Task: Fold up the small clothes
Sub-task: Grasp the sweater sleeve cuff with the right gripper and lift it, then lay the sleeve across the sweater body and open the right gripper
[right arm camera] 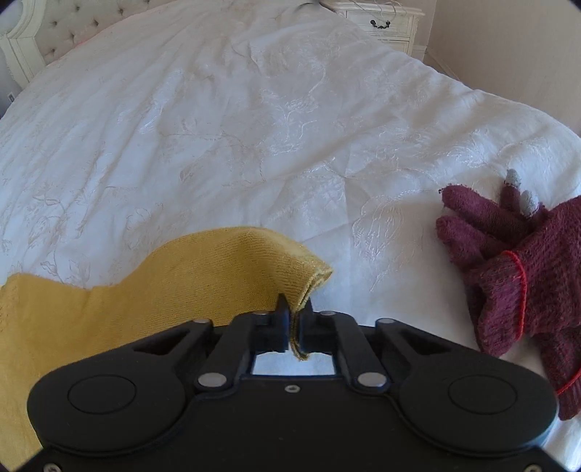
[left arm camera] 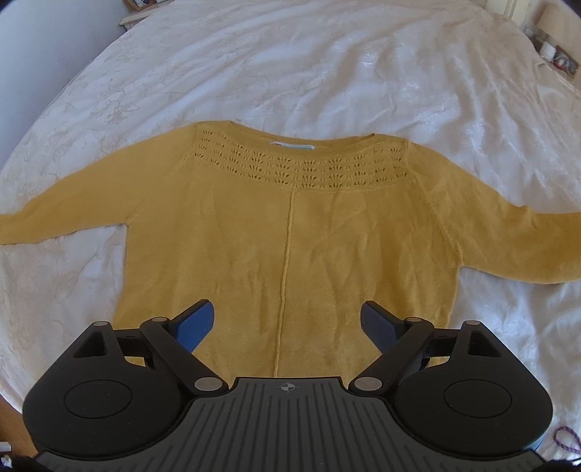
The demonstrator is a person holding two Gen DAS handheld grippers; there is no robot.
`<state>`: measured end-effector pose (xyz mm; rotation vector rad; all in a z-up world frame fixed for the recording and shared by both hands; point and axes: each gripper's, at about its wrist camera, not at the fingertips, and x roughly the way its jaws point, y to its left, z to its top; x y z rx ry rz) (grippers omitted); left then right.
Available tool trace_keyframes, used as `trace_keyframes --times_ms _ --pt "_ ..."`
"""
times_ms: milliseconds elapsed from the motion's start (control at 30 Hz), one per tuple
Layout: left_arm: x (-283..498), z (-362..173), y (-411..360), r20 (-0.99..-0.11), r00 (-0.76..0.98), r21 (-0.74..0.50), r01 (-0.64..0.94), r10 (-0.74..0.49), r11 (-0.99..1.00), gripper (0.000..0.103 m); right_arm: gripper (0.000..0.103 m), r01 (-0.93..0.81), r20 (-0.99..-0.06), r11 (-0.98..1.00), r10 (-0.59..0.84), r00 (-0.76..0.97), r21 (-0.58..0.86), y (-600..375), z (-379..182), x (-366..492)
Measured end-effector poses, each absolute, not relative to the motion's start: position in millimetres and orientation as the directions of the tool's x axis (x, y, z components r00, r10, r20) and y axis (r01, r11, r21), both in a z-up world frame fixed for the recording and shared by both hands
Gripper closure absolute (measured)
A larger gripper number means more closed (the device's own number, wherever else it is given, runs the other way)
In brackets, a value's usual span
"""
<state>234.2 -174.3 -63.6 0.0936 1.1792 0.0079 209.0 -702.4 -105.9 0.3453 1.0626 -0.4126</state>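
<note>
A mustard-yellow knit sweater (left arm camera: pixel 287 232) lies flat, front up, on the white bedspread (left arm camera: pixel 290 72), both sleeves spread out sideways. My left gripper (left arm camera: pixel 287 323) is open and empty, hovering over the sweater's lower body, its blue pads either side of the centre seam. In the right wrist view my right gripper (right arm camera: pixel 294 316) is shut on the cuff end of a yellow sleeve (right arm camera: pixel 203 276), lifted a little off the bedspread (right arm camera: pixel 254 127).
A pair of maroon knit gloves (right arm camera: pixel 515 268) lies on the bed to the right of my right gripper. A cream nightstand (right arm camera: pixel 385 21) stands beyond the far corner, a tufted headboard (right arm camera: pixel 54 32) at far left. Small items sit on a shelf (left arm camera: pixel 555 58) at top right.
</note>
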Motion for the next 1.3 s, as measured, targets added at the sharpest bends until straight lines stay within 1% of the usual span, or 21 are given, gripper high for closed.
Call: trace_keyframes --times_ms 133,267,400,533,667,767,933,1100,1300 --pt "235 -65 -167 -0.923 0.382 0.074 0.051 0.049 0.996 0.015 0.094 0.481 -0.878 0.871 -0.146 0.456 0.104 -688 -97 208" --pt "236 -67 -155 -0.923 0.383 0.064 0.066 0.034 0.996 0.015 0.094 0.441 -0.846 0.885 -0.114 0.521 0.152 -659 -76 218" --pt "239 -68 -137 -0.918 0.395 0.042 0.081 0.007 0.996 0.015 0.094 0.375 -0.8 0.9 -0.05 0.598 0.224 -612 -45 232" --pt "242 -71 -112 -0.916 0.4 0.019 0.106 -0.025 0.994 0.015 0.094 0.259 -0.754 0.925 0.042 0.656 0.278 -541 -14 258" --pt "246 -74 -76 -0.916 0.4 0.015 0.106 -0.029 0.994 0.015 0.094 0.137 -0.723 0.928 0.17 0.67 0.346 -457 0 288" --pt "248 -76 -45 -0.918 0.396 0.01 0.083 -0.024 0.996 0.014 0.094 0.044 -0.715 0.924 0.263 0.647 0.379 -388 -7 312" --pt "251 -81 5 -0.924 0.383 0.033 0.051 0.01 0.998 0.014 0.094 -0.069 -0.738 0.908 0.379 0.558 0.414 -277 -44 349" --pt "257 -89 48 -0.929 0.366 0.062 0.023 0.05 0.998 0.014 0.094 -0.121 -0.799 0.914 0.397 0.451 0.386 -193 -88 366" --pt "264 -98 82 -0.937 0.344 0.063 -0.013 0.063 0.998 0.014 0.094 -0.147 -0.838 0.925 0.38 0.391 0.351 -145 -119 364"
